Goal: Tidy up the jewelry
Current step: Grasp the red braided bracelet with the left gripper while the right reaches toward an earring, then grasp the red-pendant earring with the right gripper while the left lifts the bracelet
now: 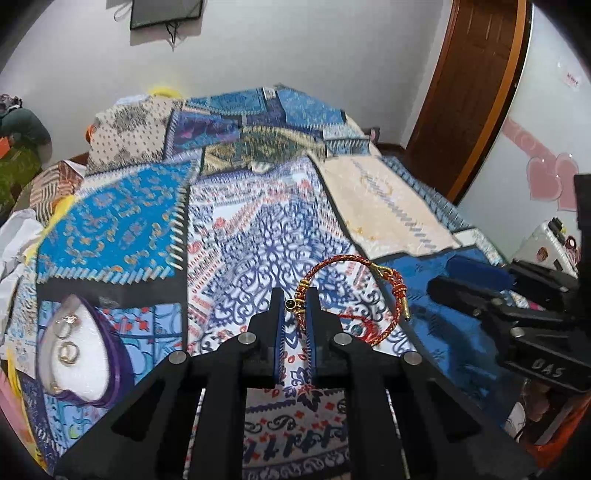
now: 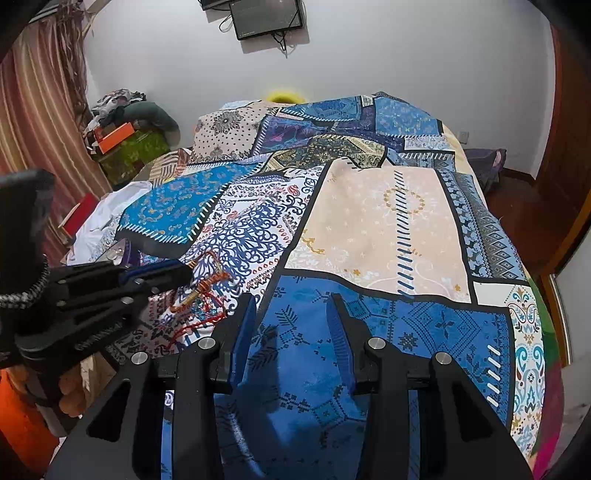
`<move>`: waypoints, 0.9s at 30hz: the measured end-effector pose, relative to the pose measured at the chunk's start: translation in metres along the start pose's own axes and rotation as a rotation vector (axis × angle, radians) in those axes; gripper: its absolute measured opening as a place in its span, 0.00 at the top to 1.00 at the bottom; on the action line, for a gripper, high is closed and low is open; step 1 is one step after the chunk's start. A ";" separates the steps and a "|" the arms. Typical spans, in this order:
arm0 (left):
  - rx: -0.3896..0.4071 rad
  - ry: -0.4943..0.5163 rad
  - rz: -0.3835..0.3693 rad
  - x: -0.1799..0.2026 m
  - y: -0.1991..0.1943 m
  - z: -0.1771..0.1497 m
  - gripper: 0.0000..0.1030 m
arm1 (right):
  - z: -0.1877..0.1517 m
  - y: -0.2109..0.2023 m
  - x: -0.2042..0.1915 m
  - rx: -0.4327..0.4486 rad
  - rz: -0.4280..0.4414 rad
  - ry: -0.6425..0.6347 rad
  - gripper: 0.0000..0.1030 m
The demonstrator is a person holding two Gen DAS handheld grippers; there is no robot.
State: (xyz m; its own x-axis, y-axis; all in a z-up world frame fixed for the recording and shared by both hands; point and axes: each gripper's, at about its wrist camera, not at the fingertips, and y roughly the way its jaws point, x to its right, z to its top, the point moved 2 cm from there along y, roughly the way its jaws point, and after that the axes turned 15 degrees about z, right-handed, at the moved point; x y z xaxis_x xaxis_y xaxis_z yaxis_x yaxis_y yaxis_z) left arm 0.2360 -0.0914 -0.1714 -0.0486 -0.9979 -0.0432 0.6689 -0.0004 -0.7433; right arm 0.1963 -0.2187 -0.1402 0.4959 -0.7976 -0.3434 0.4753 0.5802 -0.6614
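Observation:
My left gripper [image 1: 294,303] is shut on a red and gold braided bracelet [image 1: 347,264] at its dark bead and gold rings, and holds it over the patterned bedspread [image 1: 258,229]. The bracelet's loop stands up to the right of the fingers, and its red cords trail down. The bracelet also shows in the right wrist view [image 2: 207,284], beside the left gripper [image 2: 186,273]. A purple heart-shaped jewelry box [image 1: 79,350] lies open at the left with several rings [image 1: 68,349] on its white lining. My right gripper [image 2: 291,306] is open and empty over a blue patch of the bedspread [image 2: 369,221].
A bed with a patchwork cover fills both views. Clothes and boxes [image 2: 125,125] are piled at the far left by a striped curtain. A screen [image 2: 266,16] hangs on the far wall. A wooden door [image 1: 476,85] stands at the right. White cloth [image 2: 107,218] lies on the bed's left edge.

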 end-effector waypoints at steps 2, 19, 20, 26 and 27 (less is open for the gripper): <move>0.025 -0.007 0.007 -0.004 -0.011 0.004 0.91 | 0.001 -0.001 -0.003 0.003 0.000 -0.006 0.65; 0.028 -0.080 0.092 -0.065 -0.024 -0.022 0.91 | 0.020 0.046 -0.040 -0.081 0.047 -0.107 0.65; 0.025 -0.085 0.091 -0.067 -0.022 -0.024 0.91 | 0.021 0.048 -0.041 -0.086 0.048 -0.109 0.65; 0.007 -0.115 0.079 -0.081 -0.013 -0.032 0.91 | 0.019 0.066 -0.050 -0.136 0.067 -0.124 0.81; 0.006 -0.118 0.077 -0.082 -0.013 -0.032 0.91 | 0.017 0.070 -0.052 -0.152 0.065 -0.130 0.83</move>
State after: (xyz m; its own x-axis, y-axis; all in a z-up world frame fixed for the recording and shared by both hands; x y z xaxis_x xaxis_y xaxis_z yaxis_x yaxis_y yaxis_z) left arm 0.2075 -0.0070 -0.1800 0.0906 -0.9957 -0.0212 0.6714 0.0768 -0.7371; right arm 0.2168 -0.1339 -0.1574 0.6164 -0.7256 -0.3059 0.3291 0.5903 -0.7370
